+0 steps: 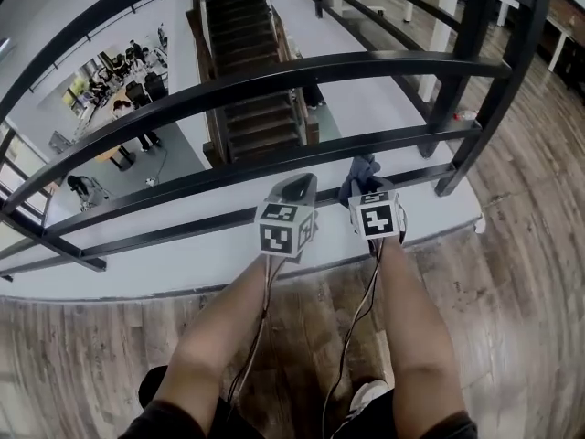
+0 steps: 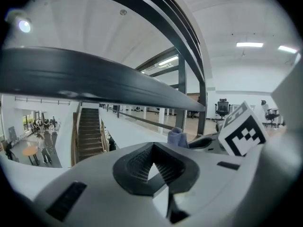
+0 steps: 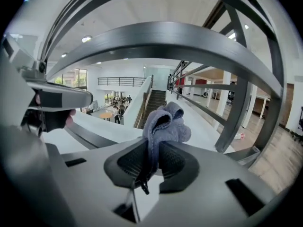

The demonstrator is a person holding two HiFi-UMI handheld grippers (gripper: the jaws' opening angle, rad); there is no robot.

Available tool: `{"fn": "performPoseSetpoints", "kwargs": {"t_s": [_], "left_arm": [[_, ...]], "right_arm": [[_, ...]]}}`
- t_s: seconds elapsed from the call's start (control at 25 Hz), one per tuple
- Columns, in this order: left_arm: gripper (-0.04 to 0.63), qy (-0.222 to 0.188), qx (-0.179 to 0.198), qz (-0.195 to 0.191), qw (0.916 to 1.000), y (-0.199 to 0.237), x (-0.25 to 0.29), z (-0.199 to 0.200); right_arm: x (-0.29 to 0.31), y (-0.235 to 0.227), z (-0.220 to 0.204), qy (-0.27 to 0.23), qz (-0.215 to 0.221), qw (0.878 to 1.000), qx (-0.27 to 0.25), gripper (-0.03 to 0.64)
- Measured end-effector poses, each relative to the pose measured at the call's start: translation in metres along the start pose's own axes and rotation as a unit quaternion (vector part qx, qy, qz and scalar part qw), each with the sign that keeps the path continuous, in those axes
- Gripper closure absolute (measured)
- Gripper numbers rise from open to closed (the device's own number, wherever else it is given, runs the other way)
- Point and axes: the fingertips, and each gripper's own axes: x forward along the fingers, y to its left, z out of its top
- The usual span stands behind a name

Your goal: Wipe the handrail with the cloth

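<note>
since the right gripper point(image 1: 366, 188) pinches the cloth point(image 3: 164, 123) by only a narrow fold, with the bulk bunched loose above its jaws, a hard drag along a bar could pull it free. beyond the handrail point(image 1: 274, 77) is an open drop to a lower floor point(image 1: 174, 163) where people point(image 1: 137, 90) stand, so a lost cloth would likely fall out of reach. the wad also offers little flat face — a pass may skip parts of the bar. the left gripper point(image 1: 297, 190) is closed on nothing, just beside the right, both low by the lower bars; whether cloth touches metal i cannot tell. counted: two grippers, one cloth, one handrail with four horizontal bars in the head view.
</note>
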Motion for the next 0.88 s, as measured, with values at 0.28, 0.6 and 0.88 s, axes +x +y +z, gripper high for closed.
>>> {"fn": "performPoseSetpoints", "kwargs": {"t_s": [0.28,0.6,0.88], "left_arm": [[0.592,0.001,-0.019,-0.046,0.9988,-0.07,0.055,-0.008],[0.592,0.0,-0.018,-0.075,0.997,-0.12,0.103,-0.007],[0.592,0.002,-0.007,-0.096,0.9953,-0.159,0.143,-0.007]], "right_arm": [[-0.015,-0.093,-0.028,-0.038,-0.038,0.996,0.065,0.546],[-0.013,-0.16,-0.039,-0.045,-0.03,0.994,0.091,0.538],[-0.016,-0.211,-0.051,-0.059,-0.043,0.992,0.105,0.538]]}}
